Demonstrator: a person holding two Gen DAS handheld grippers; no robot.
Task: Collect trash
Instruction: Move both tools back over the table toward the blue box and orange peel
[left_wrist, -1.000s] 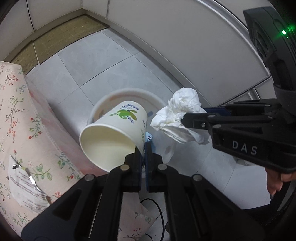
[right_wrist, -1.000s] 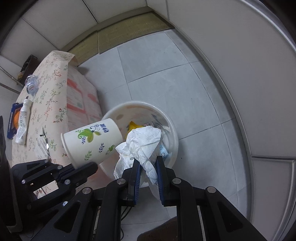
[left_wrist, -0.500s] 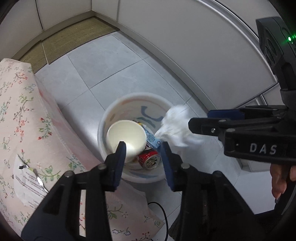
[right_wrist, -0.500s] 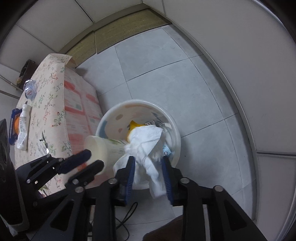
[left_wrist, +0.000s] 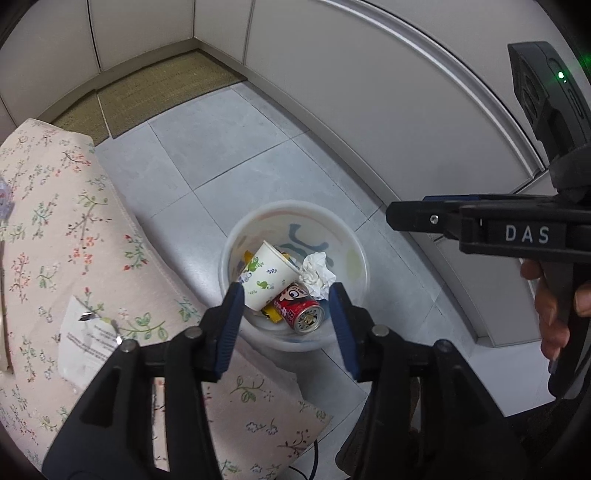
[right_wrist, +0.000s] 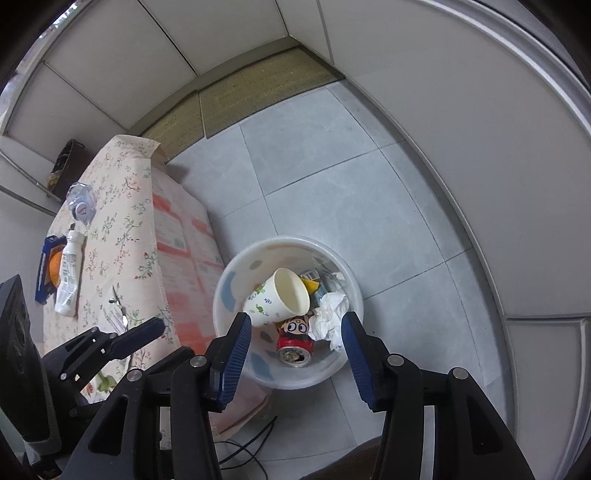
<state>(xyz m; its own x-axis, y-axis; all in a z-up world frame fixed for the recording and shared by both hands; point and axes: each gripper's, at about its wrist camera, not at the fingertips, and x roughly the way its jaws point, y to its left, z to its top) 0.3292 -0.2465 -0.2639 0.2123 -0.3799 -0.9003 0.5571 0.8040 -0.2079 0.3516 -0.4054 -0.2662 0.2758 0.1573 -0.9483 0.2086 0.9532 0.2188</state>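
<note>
A white waste bin (left_wrist: 354, 236) (right_wrist: 351, 284) stands on the grey tiled floor beside the table. Inside it lie a leaf-printed paper cup (left_wrist: 267, 277) (right_wrist: 282, 299) on its side, a crumpled white tissue (left_wrist: 317, 273) (right_wrist: 330, 317) and a red cartoon can (left_wrist: 299, 308) (right_wrist: 295, 339). My left gripper (left_wrist: 286, 325) hangs above the bin, its jaws opening with nothing between them. My right gripper (right_wrist: 297, 350) also hovers over the bin, jaws opening and empty. In the left wrist view the right gripper (left_wrist: 480, 221) reaches in from the right.
A table with a floral cloth (left_wrist: 55, 240) (right_wrist: 118, 229) stands left of the bin, carrying a paper slip (left_wrist: 88, 347), a white tube (right_wrist: 70, 273) and a clear wrapper (right_wrist: 81, 203). A curved white wall (left_wrist: 406, 92) runs on the right. A woven mat (right_wrist: 258, 88) lies beyond.
Both grippers have opened and risen. The cup fell from the left gripper and the tissue from the right one; both now lie in the bin.
</note>
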